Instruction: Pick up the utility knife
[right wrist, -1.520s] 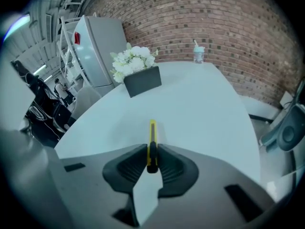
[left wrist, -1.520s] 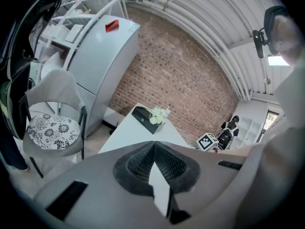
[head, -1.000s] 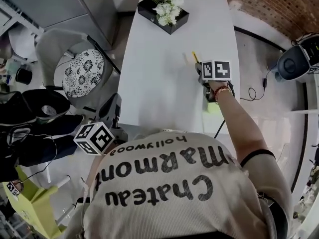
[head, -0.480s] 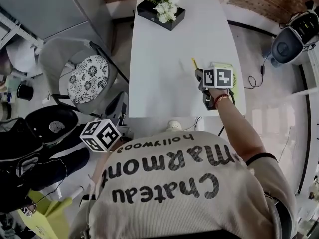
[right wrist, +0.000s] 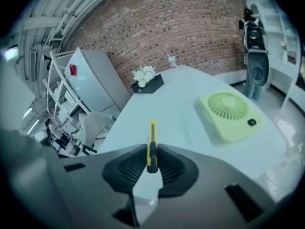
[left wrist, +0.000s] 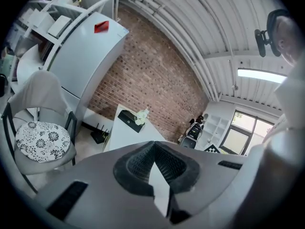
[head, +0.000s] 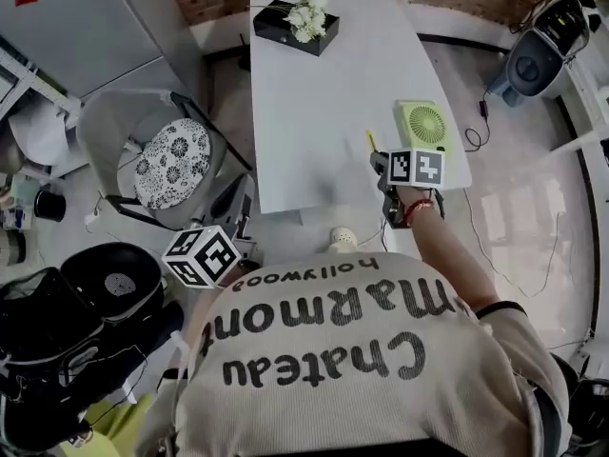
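The right gripper (right wrist: 152, 147) has its jaws drawn in most of the way and clamped on the utility knife (right wrist: 152, 131) – the two dark ribbed pads (right wrist: 125, 168) press on the yellow handle from either side. In the right gripper view the knife's slim body juts out past the tips towards 12 o'clock, above the white table (right wrist: 190, 128). I cannot tell whether any part of the knife touches the tabletop.

In the head view the knife (head: 371, 141) sits near the table's near right corner, with the marker cube (head: 416, 167) just beside it at 4 o'clock. A hand (head: 411, 201) holds that gripper from below. The light green fan (head: 425, 125) lies flat on the table at 2 o'clock from the knife, near it but apart. The black box with white flowers (head: 288, 25) stands well apart, at 11 o'clock, by the far end of the table.

The left gripper (left wrist: 153, 144) is off the table, at 8 o'clock from the right one in the head view. Its pad tips meet – nothing sits between them. It looks across the room at the brick wall (left wrist: 152, 75) and a grey refrigerator (left wrist: 83, 56) at 10 o'clock. A chair with a patterned cushion (head: 169, 150) stands on the floor at 9 o'clock from the table.
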The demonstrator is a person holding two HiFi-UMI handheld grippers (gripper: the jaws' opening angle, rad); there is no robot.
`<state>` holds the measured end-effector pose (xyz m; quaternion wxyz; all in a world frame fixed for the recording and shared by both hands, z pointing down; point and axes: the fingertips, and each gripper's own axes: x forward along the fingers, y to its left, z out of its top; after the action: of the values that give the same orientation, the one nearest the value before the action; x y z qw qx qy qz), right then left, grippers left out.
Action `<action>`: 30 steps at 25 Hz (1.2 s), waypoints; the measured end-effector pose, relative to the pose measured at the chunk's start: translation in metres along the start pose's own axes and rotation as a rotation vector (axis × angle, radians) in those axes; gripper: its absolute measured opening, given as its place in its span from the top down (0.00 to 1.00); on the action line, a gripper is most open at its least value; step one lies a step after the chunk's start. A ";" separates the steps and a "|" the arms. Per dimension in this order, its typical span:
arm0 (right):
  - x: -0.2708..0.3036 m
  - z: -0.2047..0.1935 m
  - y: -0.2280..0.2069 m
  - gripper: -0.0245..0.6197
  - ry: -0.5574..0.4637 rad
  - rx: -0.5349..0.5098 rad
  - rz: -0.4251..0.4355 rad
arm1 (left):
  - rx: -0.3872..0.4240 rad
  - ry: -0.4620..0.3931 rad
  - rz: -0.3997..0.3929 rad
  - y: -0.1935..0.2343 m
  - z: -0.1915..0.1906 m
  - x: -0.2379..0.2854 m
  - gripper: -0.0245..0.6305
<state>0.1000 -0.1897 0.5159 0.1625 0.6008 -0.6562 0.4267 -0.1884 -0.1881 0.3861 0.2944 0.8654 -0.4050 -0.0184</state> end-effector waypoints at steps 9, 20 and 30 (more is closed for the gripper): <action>-0.024 -0.050 0.065 0.86 -0.060 0.108 0.081 | 0.026 0.009 -0.089 0.006 0.004 -0.023 0.96; -0.060 -0.060 0.125 0.86 -0.152 0.238 0.226 | 0.032 -0.020 -0.123 0.000 0.012 -0.047 0.96; -0.117 -0.018 0.165 0.86 -0.356 0.244 0.321 | 0.106 -0.065 -0.124 -0.031 0.036 -0.061 0.96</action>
<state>-0.0319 -0.1142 0.3814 -0.0991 0.5698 -0.7049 0.4106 -0.2176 -0.1467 0.3275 0.2330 0.9022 -0.3603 -0.0434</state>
